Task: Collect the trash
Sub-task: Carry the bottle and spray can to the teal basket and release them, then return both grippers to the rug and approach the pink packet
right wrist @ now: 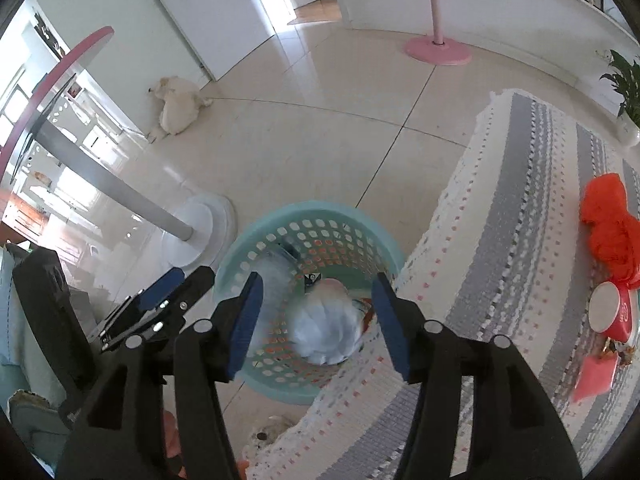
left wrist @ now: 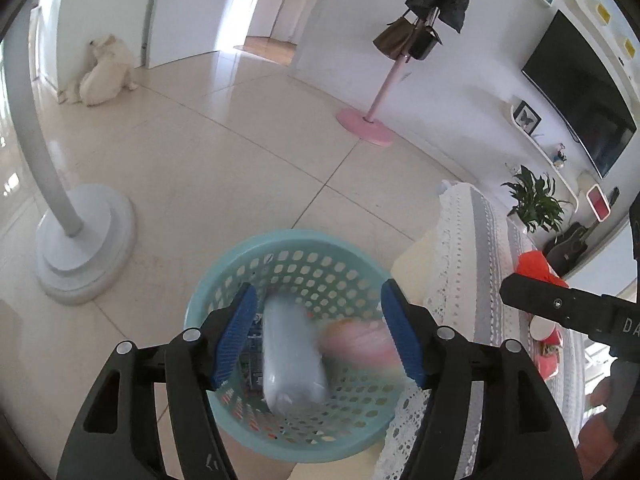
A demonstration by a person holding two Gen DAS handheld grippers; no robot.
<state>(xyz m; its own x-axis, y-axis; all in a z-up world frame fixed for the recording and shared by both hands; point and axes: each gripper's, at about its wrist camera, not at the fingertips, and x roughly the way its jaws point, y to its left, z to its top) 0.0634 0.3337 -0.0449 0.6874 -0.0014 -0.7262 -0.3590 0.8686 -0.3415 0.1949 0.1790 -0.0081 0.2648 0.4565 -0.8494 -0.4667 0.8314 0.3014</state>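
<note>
A teal perforated basket (left wrist: 280, 240) stands on the floor beside the table; it also shows in the right wrist view (right wrist: 256, 236). My left gripper (left wrist: 318, 334) is open above it. A blurred pale plastic bottle (left wrist: 292, 356) is between and below its fingers, inside the basket, with a blurred pink item (left wrist: 360, 340) beside it. My right gripper (right wrist: 316, 320) is open over the basket. A blurred white crumpled wad (right wrist: 326, 330) is below it inside the basket. The left gripper shows in the right wrist view (right wrist: 160, 288).
A table with a grey-and-white lace cloth (right wrist: 520, 240) is at the right, holding an orange-red mesh bag (right wrist: 608, 220), a red cup (right wrist: 612, 312) and a pink paper (right wrist: 596, 376). A white stand base (left wrist: 84, 240), a pink coat-stand base (left wrist: 366, 126) and a white dog (left wrist: 106, 74) are on the floor.
</note>
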